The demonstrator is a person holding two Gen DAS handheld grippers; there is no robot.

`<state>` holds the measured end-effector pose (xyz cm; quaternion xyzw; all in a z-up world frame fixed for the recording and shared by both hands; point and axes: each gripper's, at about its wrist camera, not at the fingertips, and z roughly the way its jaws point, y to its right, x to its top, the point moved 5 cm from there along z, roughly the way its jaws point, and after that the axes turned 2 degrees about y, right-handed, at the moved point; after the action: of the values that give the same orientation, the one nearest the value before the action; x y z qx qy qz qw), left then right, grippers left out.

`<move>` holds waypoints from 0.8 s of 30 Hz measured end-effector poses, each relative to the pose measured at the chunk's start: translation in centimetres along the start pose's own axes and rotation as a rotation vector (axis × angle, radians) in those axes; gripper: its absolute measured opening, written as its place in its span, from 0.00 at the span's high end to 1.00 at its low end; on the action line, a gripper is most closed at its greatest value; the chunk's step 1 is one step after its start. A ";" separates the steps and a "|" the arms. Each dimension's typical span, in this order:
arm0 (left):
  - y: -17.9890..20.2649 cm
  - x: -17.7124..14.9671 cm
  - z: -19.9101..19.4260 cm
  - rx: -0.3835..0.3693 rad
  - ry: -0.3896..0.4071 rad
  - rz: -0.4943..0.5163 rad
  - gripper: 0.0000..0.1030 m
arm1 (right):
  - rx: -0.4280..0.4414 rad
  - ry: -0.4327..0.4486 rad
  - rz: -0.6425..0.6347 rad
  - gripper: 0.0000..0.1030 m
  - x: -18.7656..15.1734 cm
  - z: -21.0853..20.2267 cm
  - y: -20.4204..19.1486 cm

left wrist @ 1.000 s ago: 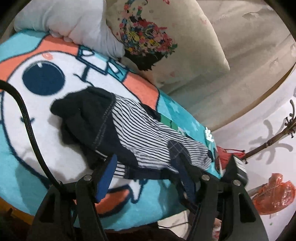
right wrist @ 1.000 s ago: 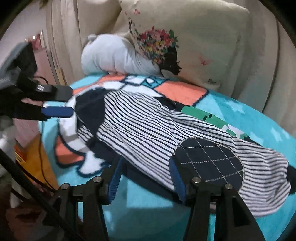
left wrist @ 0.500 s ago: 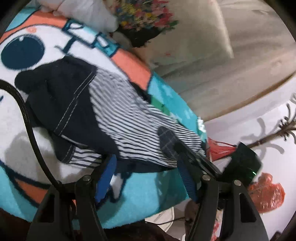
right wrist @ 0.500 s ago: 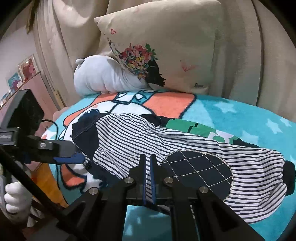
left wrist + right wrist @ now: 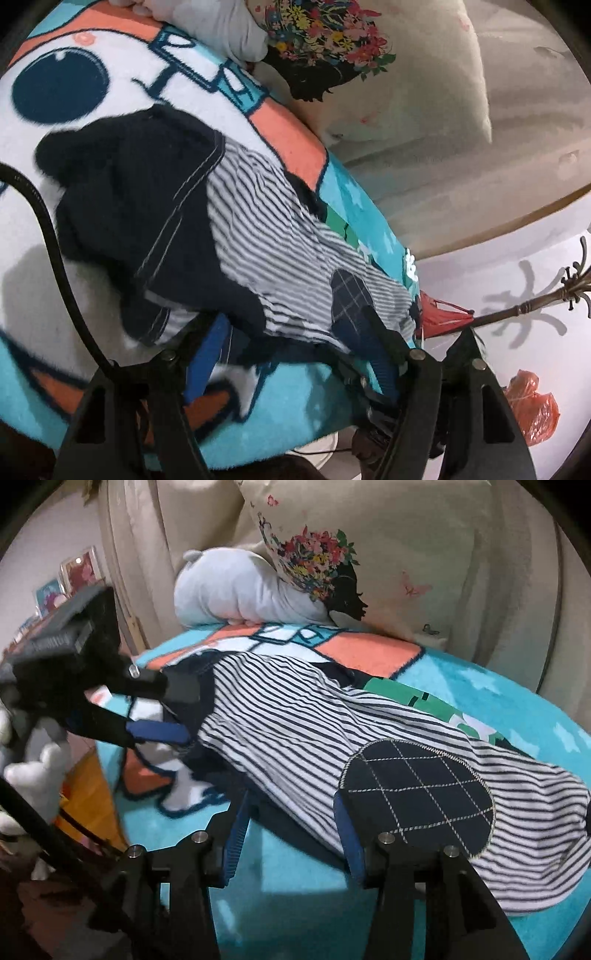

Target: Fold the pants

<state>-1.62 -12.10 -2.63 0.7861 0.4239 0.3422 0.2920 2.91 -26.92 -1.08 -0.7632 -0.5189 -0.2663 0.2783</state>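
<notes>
Pants (image 5: 295, 738), one pair, lie between two grippers, left (image 5: 291, 354) and right (image 5: 291, 830), both opening.

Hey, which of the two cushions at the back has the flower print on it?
The big beige pillow leaning upright at the back has it. The pale grey plush cushion lying beside it, toward the left claw, is plain.

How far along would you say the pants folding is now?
Done: the striped pants lie stretched on the blanket, legs seemingly stacked. In hand: nothing gripped; left gripper at the waist and right gripper near the knee patch are opening around the fabric edge. Left: the crosswise folds.
</notes>
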 end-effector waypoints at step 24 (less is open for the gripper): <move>0.7 3.1 2.8 0.025 -0.021 0.009 0.96 | -0.086 -0.016 -0.051 0.95 -0.2 -2.2 1.9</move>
<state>2.19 -10.24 -2.91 0.7952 0.4215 0.3299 0.2851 4.33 -29.17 0.07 -0.7630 -0.5284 -0.2893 0.2344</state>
